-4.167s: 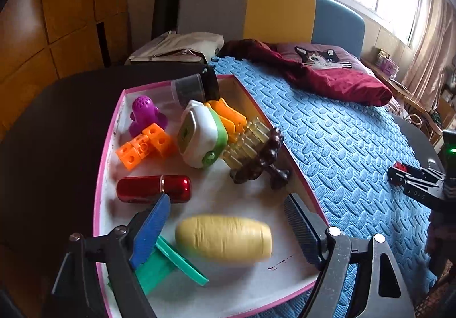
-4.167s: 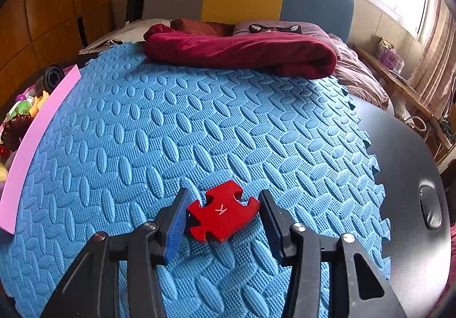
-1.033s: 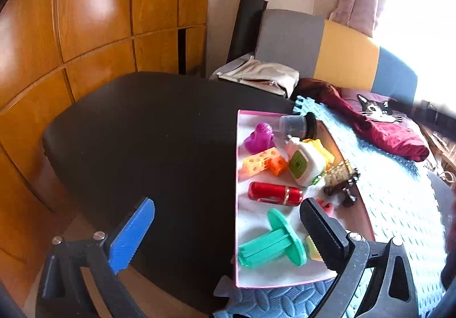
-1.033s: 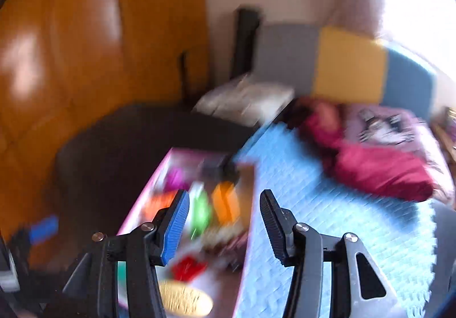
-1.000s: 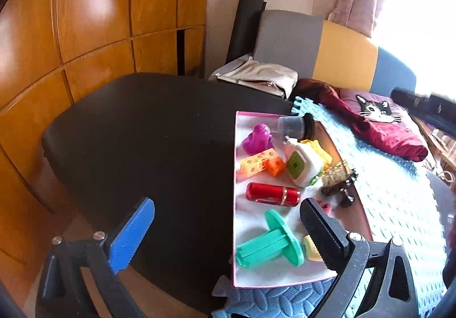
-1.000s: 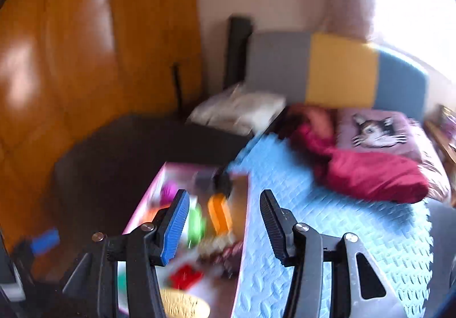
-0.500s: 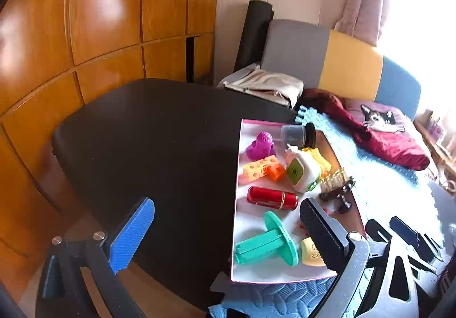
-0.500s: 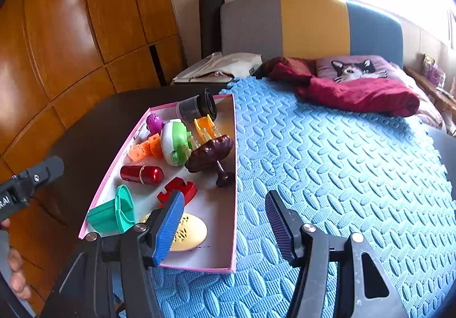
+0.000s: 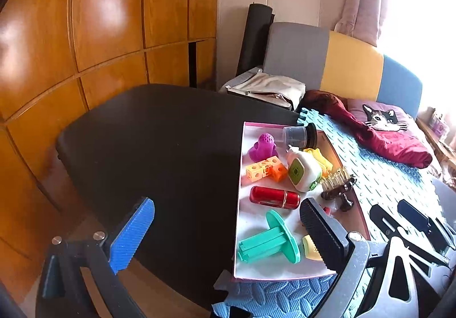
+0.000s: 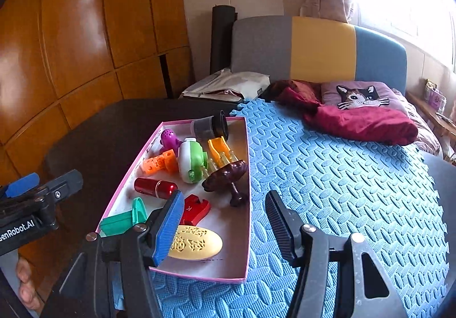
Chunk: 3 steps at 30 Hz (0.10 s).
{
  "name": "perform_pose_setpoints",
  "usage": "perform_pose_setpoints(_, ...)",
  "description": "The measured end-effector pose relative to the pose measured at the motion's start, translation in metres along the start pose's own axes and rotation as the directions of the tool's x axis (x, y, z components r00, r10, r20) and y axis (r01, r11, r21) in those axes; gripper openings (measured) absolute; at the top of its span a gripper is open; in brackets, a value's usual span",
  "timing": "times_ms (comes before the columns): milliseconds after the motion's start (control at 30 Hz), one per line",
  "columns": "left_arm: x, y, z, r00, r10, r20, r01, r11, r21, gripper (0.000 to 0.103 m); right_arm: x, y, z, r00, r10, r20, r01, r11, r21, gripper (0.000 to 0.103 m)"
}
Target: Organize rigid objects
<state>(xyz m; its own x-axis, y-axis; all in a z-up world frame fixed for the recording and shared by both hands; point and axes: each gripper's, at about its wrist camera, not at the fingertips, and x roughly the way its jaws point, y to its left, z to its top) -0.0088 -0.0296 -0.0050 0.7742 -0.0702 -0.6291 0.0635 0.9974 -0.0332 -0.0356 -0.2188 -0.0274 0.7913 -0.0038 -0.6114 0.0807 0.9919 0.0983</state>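
A pink-rimmed tray (image 10: 247,181) (image 9: 238,175) holds several toys: a red puzzle piece (image 10: 196,211), a yellow oval (image 10: 196,242), a green spool (image 9: 269,238), a red cylinder (image 9: 275,197), orange blocks (image 9: 265,171), a purple toy (image 9: 262,145), a white-green gadget (image 10: 191,160), a brown clip (image 10: 226,175) and a dark cup (image 10: 211,124). My left gripper (image 9: 225,235) is open and empty, held back over the dark table left of the tray. My right gripper (image 10: 223,228) is open and empty above the tray's near right corner.
The tray sits at the left edge of a blue foam mat (image 10: 342,175) on a dark table (image 9: 156,141). A red blanket (image 10: 359,118), a cat cushion (image 10: 359,96) and a beige bag (image 10: 228,87) lie at the far end. Wooden panels (image 9: 85,33) stand left.
The right gripper has let go of the red puzzle piece, which now lies in the tray, and has drawn back. The left gripper has pulled away from the tray to the left.
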Motion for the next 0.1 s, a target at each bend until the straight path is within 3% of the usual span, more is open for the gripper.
perform_pose_setpoints(100, 0.001, -0.0005, -0.0001, 1.0, -0.004, -0.002, 0.004, 1.0, 0.002, 0.102, 0.0003, 0.0, 0.0, 1.0, -0.002, 0.0, 0.002, 1.0, -0.009, 0.06)
